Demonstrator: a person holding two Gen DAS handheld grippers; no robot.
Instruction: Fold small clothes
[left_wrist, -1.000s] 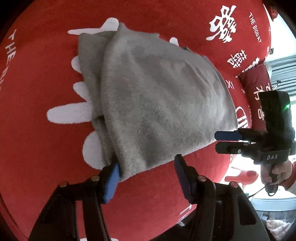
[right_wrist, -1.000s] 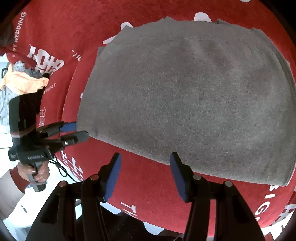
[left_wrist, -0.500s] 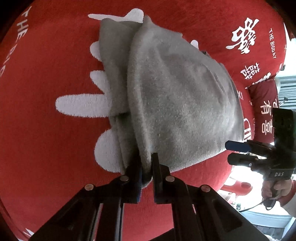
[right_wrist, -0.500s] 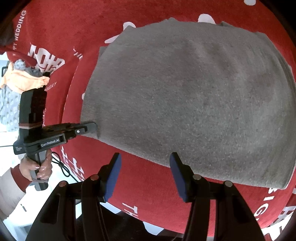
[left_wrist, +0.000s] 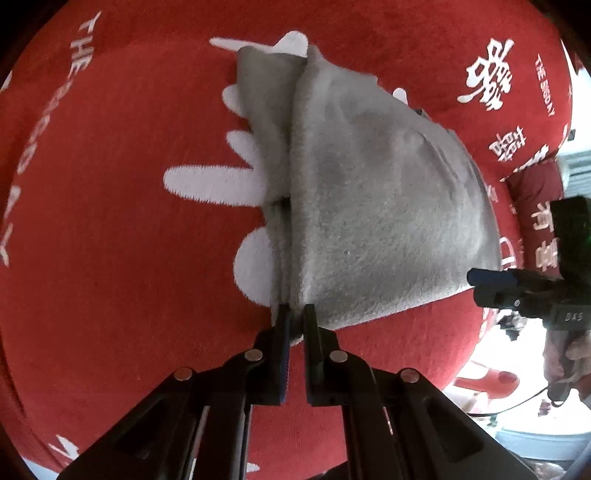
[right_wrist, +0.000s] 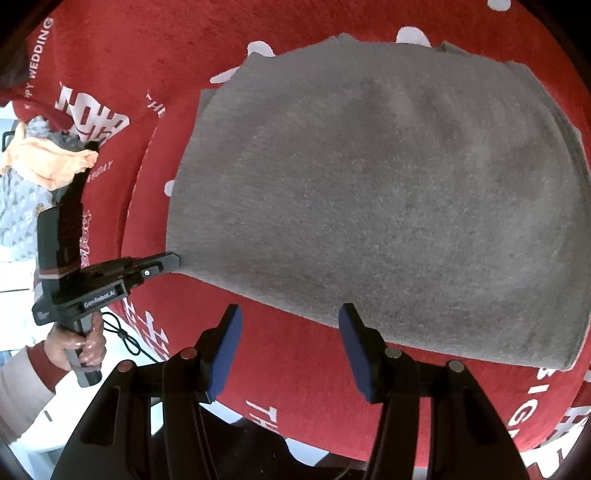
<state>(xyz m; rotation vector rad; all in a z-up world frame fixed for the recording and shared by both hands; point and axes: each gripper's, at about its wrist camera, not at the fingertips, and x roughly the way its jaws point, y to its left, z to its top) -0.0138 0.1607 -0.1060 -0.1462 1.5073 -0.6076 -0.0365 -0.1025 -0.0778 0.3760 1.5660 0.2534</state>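
Both grippers are chunky black plastic with blue pads on the fingers (right_wrist: 225, 350) and round silver screws at the joints. The left gripper (right_wrist: 173, 261) has white "GenRobot.AI" lettering and a thin black cable; the right gripper (left_wrist: 480, 286) reads "DAS". Cream sleeve (right_wrist: 18, 391) with a red cuff.
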